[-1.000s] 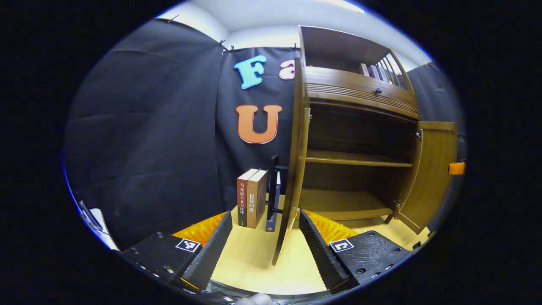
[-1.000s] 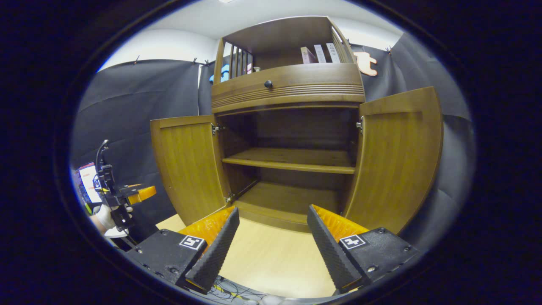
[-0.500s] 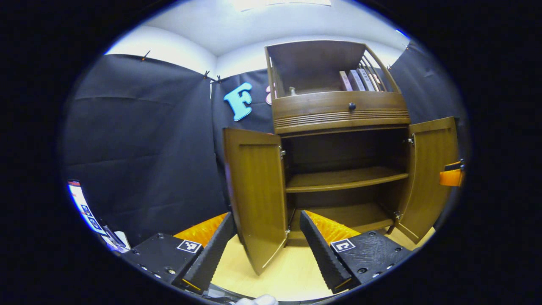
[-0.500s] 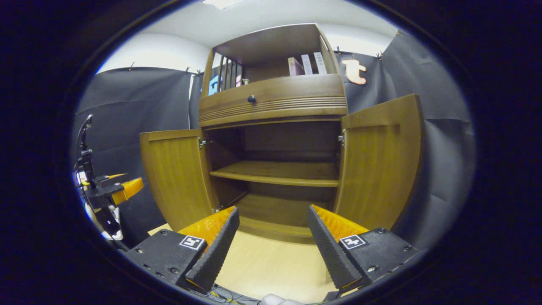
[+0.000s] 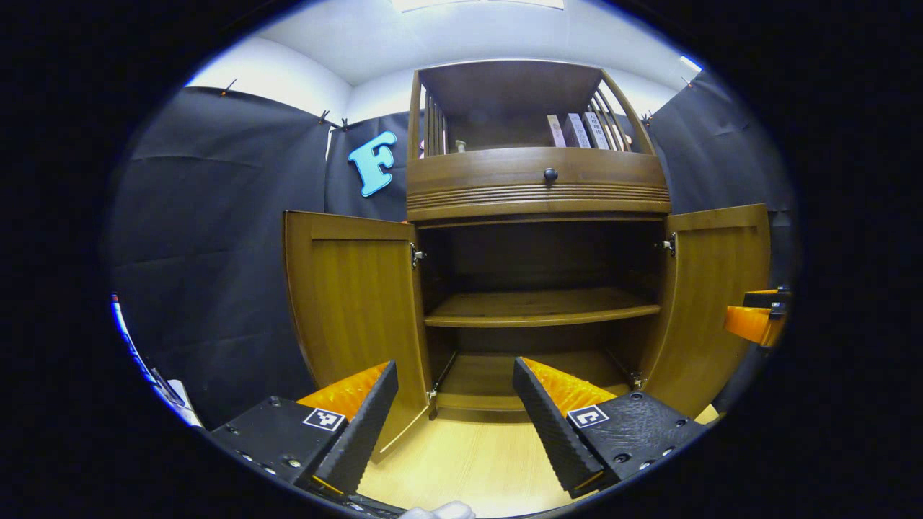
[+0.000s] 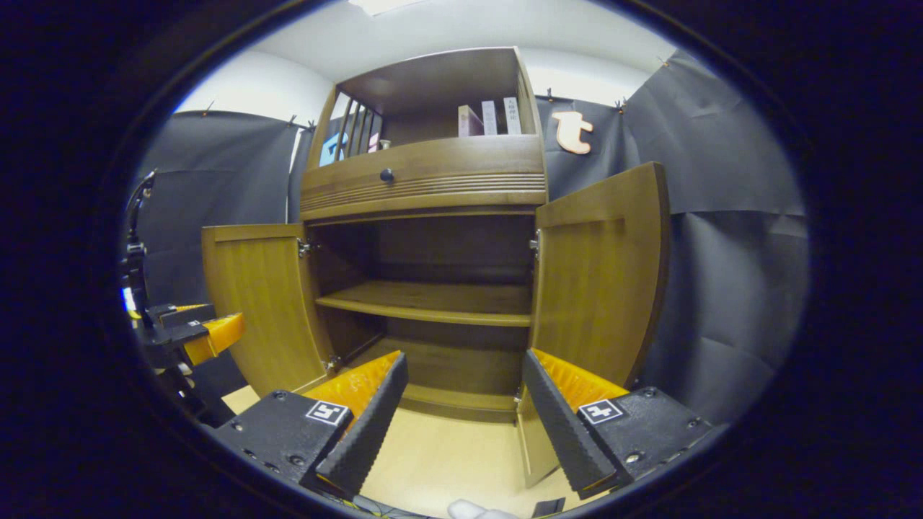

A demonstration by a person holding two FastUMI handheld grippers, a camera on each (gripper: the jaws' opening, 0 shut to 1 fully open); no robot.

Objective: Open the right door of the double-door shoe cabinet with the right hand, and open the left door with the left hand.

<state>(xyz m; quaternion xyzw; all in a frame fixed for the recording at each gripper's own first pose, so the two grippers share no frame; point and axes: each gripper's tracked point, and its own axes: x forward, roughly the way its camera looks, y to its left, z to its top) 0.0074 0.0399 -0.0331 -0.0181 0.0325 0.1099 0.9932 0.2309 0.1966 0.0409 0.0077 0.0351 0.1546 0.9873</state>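
Standing wide open, the shoe cabinet's (image 5: 537, 187) left door (image 5: 353, 303) and right door (image 6: 598, 281) suggest the task is done; both grippers' jaws are apart, holding nothing.

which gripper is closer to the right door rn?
Right, as far as the views show. The right gripper sits just in front of the right door, whose lower edge lies between its fingers. The left gripper faces the left door, farther off.

One brown wooden double-door shoe cabinet (image 5: 537, 194) stands with two open doors, left (image 5: 353, 303) and right (image 5: 714, 288), one round dark drawer knob (image 5: 550, 174), three upright books (image 5: 577, 130).
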